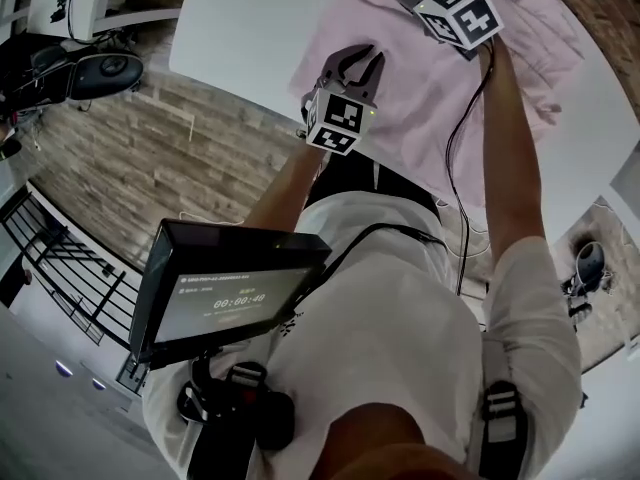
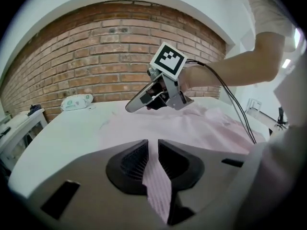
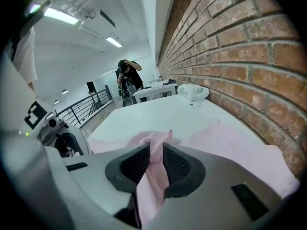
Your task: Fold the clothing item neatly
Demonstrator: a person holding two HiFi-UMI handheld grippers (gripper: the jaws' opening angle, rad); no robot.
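— While I'm holding both tools on it, the pink garment (image 1: 430,78) is lying spread across the white bench (image 1: 240,18), reaching toward the brick wall (image 2: 96,56).

— What are the tools doing?

— Left tool (image 2: 152,158) is pinching a thin, flat strip of the striped cloth, with its jaws nearly together and only fabric between them. Right tool (image 3: 156,159) is clamping a thicker, bunched fold, so its jaws are standing a little wider, pads pressing on cloth.

— How is it handling?

— I'm reading it as light, thin, soft woven stuff. It's wrinkling and draping and showing no stiffness at all. I'm expecting it to sag between the two grips and slide easily over the smooth bench. It may be slipping out of any shallow pinch.

— Where are you taking hold?

— I'm judging edges and corners best, with the two grips well apart along one hem and the span pulled taut so the fold is landing straight. A bunched grip like the right one is risking a crooked crease.
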